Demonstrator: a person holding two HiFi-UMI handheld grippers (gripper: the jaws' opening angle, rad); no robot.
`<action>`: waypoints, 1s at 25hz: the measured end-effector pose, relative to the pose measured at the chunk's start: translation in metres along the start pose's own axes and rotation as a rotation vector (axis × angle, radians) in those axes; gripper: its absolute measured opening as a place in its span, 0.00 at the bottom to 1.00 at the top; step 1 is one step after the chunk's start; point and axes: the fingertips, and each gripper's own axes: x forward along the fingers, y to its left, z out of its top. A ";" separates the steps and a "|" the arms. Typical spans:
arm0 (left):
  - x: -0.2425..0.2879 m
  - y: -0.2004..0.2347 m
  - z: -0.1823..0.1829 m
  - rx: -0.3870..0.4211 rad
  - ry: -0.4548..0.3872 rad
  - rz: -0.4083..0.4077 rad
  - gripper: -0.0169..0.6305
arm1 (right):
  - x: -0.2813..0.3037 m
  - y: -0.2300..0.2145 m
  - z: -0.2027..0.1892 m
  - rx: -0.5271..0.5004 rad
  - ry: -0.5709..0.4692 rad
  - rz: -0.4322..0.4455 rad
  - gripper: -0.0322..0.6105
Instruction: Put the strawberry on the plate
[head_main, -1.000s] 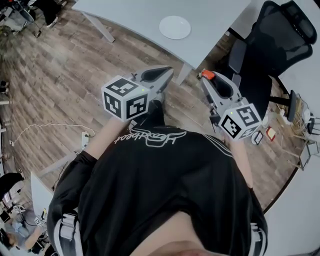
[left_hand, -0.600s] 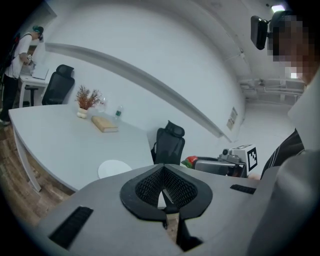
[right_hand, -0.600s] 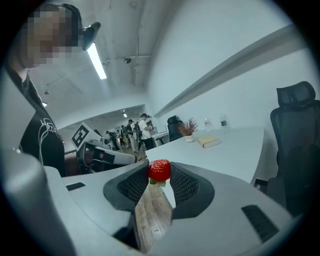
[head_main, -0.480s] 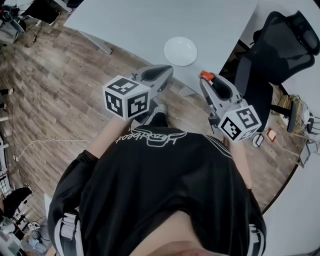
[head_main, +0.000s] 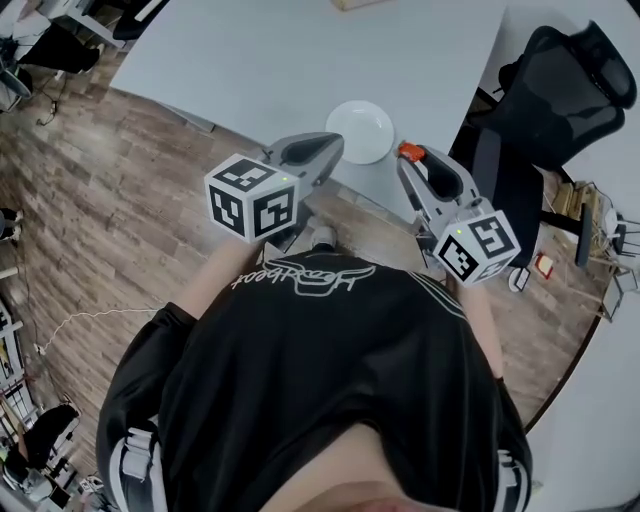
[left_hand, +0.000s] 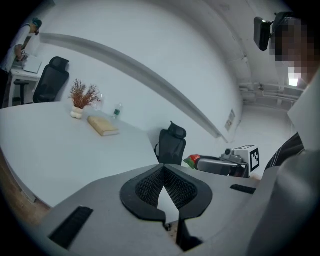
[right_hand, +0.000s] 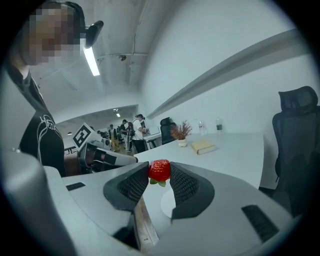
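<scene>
Strawberry (right_hand: 159, 170): red, green leaves hanging underneath, clamped between the ribbed pads of the right gripper (right_hand: 160, 176) at their very tips. The jaws stand partly apart, only as wide as the fruit. In my head view the strawberry (head_main: 409, 151) sits just beside the right rim of the plate (head_main: 360, 130) and is not on it. The plate is white, round and bare, near the front edge of the pale table (head_main: 300, 60).

Left gripper (left_hand: 162, 169): pads meet at the tips, with only a narrow wedge of gap behind them and nothing in it. From the head view, its nose (head_main: 325, 150) lies at the plate's lower left rim. I can't tell whether it touches.

Other notes: a black office chair (head_main: 560, 90) stands at the table's right. On the far side of the table are a book (left_hand: 103, 125) and a small vase of dried flowers (left_hand: 80, 97).
</scene>
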 end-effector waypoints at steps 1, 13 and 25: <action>0.003 0.003 0.000 0.000 0.006 -0.006 0.04 | 0.003 -0.003 0.000 -0.001 0.001 -0.006 0.25; 0.042 0.043 0.002 -0.026 0.073 -0.038 0.04 | 0.048 -0.044 -0.008 -0.046 0.049 -0.052 0.25; 0.047 0.081 -0.004 -0.102 0.098 -0.016 0.04 | 0.102 -0.068 -0.022 -0.127 0.124 -0.062 0.25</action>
